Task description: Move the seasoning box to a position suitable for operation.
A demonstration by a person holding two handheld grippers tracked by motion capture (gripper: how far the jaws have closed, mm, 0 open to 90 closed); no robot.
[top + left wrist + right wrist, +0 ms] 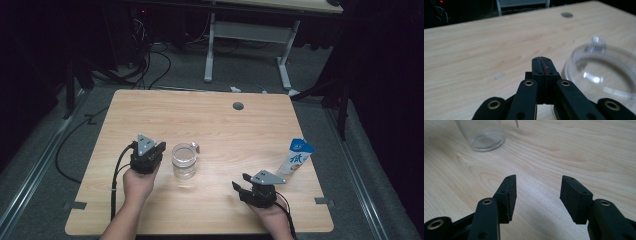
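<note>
the left gripper (159, 146) was held closed and empty just left of the glass jar (183, 161); the right gripper (240, 185) was held apart, empty, near right.

Glass jar (484, 133) — top cut off by frame edge | carton (295, 157) beside it — print too small to read

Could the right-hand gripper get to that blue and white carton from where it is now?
Probably yes. The carton stands just beyond the right gripper, with bare table between them. The jaws are open and empty, though they point toward the glass, so the hand must turn.
</note>
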